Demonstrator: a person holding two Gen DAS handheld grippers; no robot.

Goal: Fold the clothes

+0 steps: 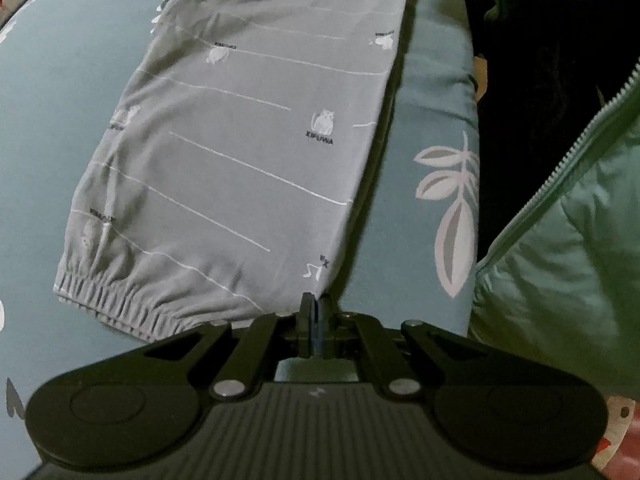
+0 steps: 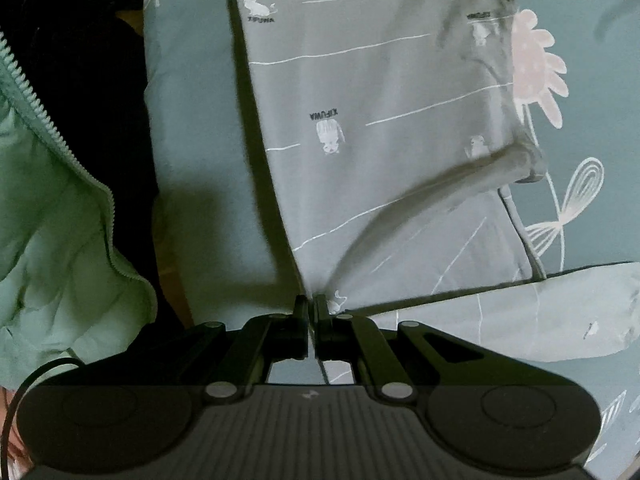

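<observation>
Left wrist view shows your left claw (image 1: 315,304) clamped on the grey garment (image 1: 248,140) corner directly ahead; your right claw (image 2: 312,305) pinches its other corner, presumably keeping the fold edge taut.

Both views are dim and greenish, with soft grain and slight blur over the grey garment (image 1: 240,140) and the teal bedsheet (image 1: 436,92). Fisheye bending curves straight lines toward the edges, and the corners go black. A dark shadow falls on the sheet just left of the garment in the right wrist view, near the right gripper (image 2: 311,304).
</observation>
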